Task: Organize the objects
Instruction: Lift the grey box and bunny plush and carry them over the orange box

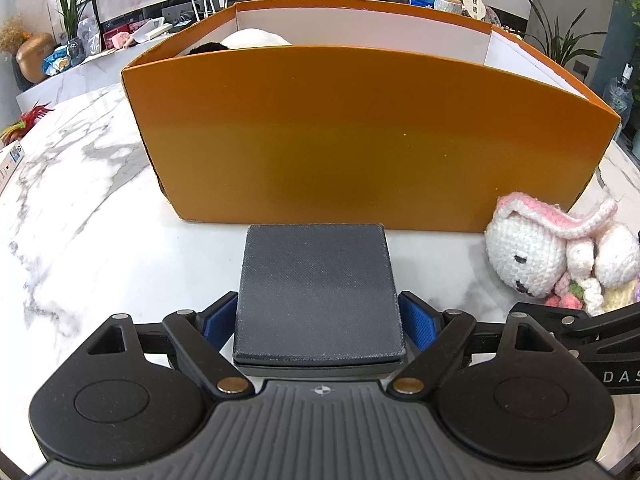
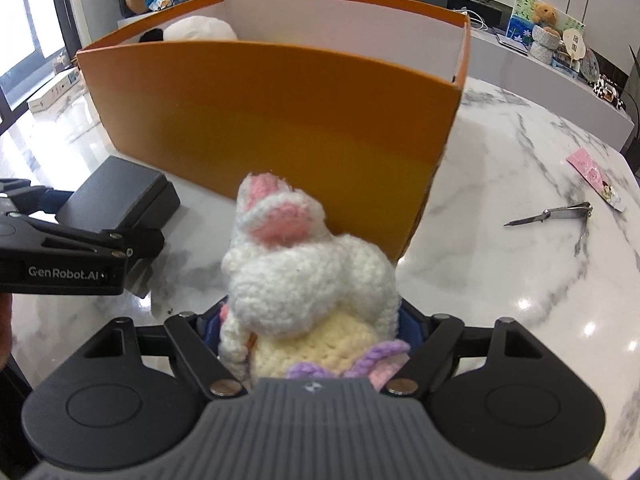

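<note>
Left gripper clamped on dark grey case, right gripper pinching crocheted bunny, both low before near wall of orange box mid-tabletop; advisable: raise each clear above rim, release inside beside white plush.

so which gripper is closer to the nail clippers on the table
Right. The right gripper, shut on the crochet bunny, has the nail clippers lying on the marble off to its right. The left gripper, holding the dark case, sits farther left.
</note>
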